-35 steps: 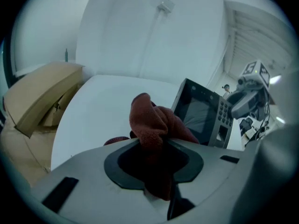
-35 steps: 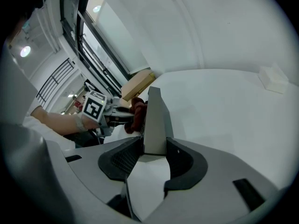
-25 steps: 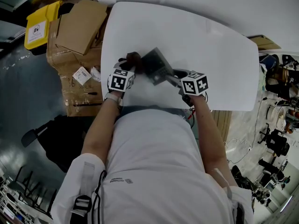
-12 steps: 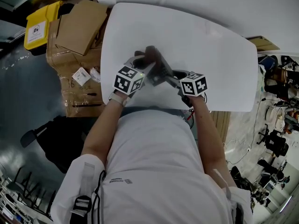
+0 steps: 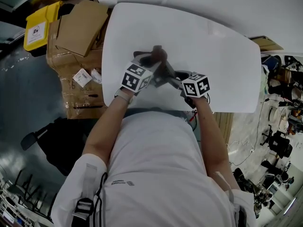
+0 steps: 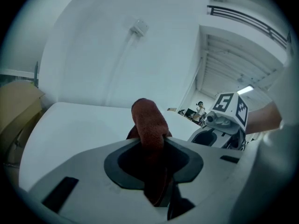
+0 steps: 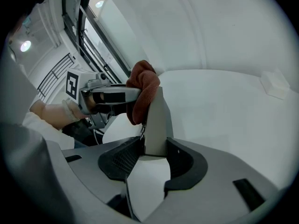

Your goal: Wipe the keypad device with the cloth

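Observation:
The keypad device [image 5: 166,73] is a flat grey slab held off the white table [image 5: 218,56]; its keys do not show. In the right gripper view the device [image 7: 156,120] stands on edge between the jaws, with my right gripper [image 7: 152,155] shut on it. My left gripper [image 6: 149,148] is shut on a red-brown cloth [image 6: 148,122] that sticks out past its jaws. The cloth [image 7: 142,87] presses against the device's upper left side, and the left gripper [image 7: 112,95] reaches in from the left. In the head view the cloth [image 5: 156,55] sits over the device's far end.
Cardboard boxes [image 5: 80,27] and a yellow bin [image 5: 40,27] stand on the floor left of the table. A small white block [image 7: 275,85] lies far right in the right gripper view. The table's near edge runs close to my body.
My left gripper has risen and moved right with the cloth, from beside the device's left edge onto its far end. The right gripper and the device have stayed put.

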A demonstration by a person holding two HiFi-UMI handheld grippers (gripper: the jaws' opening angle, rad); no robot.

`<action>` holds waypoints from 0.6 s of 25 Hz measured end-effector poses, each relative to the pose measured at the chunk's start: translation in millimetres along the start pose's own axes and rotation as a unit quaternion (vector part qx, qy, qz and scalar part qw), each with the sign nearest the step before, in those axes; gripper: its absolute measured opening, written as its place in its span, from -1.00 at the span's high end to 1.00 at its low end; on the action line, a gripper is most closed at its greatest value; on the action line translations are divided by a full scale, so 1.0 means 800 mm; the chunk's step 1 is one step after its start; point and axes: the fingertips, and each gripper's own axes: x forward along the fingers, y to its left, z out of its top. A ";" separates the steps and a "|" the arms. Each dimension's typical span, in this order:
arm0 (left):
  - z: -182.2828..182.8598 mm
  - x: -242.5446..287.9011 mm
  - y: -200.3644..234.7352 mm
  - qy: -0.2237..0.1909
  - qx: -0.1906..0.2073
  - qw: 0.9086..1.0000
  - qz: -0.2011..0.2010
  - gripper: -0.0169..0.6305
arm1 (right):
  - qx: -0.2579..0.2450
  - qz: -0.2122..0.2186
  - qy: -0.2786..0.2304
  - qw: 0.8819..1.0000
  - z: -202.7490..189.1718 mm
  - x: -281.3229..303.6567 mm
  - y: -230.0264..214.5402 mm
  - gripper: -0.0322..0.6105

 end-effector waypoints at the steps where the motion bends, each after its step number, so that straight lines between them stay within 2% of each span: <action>1: -0.001 0.000 0.000 0.001 0.000 1.000 0.002 0.62 | -0.001 0.000 0.002 1.000 0.000 -0.001 0.000 0.37; 15: -0.022 -0.002 0.012 0.018 -0.043 0.999 -0.009 0.63 | -0.004 -0.001 0.009 1.000 -0.001 0.001 0.000 0.36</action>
